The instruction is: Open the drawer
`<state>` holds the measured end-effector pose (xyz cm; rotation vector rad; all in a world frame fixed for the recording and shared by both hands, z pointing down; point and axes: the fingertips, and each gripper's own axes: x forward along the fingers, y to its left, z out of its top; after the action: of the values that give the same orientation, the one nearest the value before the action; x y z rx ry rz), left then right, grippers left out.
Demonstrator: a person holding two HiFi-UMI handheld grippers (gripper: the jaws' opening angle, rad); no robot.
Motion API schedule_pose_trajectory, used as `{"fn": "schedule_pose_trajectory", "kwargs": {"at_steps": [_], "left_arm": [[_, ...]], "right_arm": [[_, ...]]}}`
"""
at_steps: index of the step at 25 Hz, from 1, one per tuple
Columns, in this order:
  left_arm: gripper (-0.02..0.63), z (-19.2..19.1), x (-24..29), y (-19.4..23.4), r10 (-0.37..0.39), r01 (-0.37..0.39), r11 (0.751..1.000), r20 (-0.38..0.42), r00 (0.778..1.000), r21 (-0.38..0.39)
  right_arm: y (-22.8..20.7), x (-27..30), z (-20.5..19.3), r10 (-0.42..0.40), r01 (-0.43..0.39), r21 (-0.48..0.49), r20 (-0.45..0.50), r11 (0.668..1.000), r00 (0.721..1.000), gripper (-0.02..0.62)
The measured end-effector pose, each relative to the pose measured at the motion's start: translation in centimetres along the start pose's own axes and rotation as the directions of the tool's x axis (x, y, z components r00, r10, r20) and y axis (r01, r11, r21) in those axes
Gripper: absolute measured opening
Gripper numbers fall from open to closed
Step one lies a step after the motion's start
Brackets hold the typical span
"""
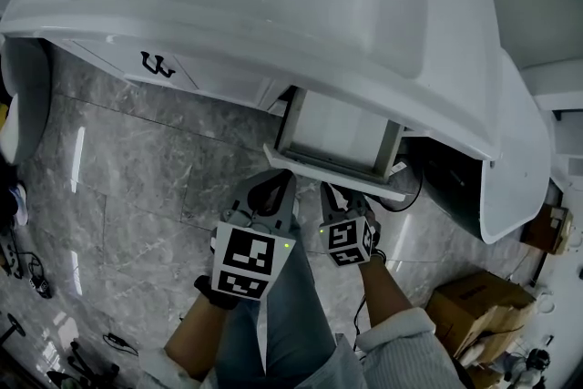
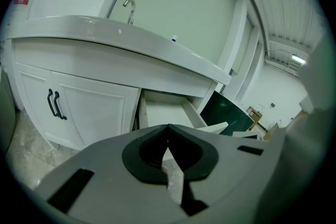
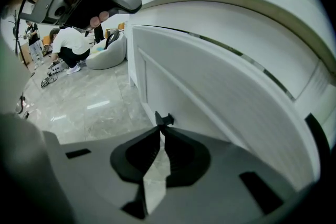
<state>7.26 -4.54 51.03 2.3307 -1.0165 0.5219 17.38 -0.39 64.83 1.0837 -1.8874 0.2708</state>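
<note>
White all over, the vanity (image 1: 273, 23) stands on a grey marbled floor (image 1: 127, 159), its basin seen from above in the head view. The drawer (image 1: 337, 134) sits under the basin's right part and is pulled partway out, its pale inside bare. Its front panel juts toward the person, just ahead of both tools.

The right tool (image 3: 160, 129) points down at that front panel. In the right gripper view its jaws are drawn in almost together, and the tips pinch the small black handle (image 3: 164, 119) that stands out from the white panel – only a sliver of gap shows behind the tips.

The left tool (image 2: 168, 127) is just beside the right one, a little nearer the person. The left gripper view shows its jaws closed tip to tip with nothing between them. Beyond them that view looks into the open drawer, with the two cabinet doors (image 2: 79, 107) to its left, each bearing a black pull (image 2: 55, 105).

A curved tap (image 2: 129, 8) rises from the basin. A cardboard box (image 1: 474, 305) lies on the floor at the person's right – well apart from the drawer.
</note>
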Motion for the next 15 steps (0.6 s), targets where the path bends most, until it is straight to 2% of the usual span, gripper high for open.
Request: {"fn": "schedule_pose_trajectory", "kwargs": {"at_steps": [9,15], "left_arm": [[0.015,0.4,-0.8,-0.2,0.002,-0.001,1.000,-0.002,1.000,0.023],[0.015,1.3,-2.0,0.1,0.017,-0.017,1.000,0.011,1.000,0.026]], "right_arm": [[-0.1,0.5,-0.5,-0.006,0.013,0.164,-0.041,0.986,0.999,0.051],[0.0,0.2,-1.0,-0.007,0.029,0.280,-0.078,0.959,0.997,0.051]]}}
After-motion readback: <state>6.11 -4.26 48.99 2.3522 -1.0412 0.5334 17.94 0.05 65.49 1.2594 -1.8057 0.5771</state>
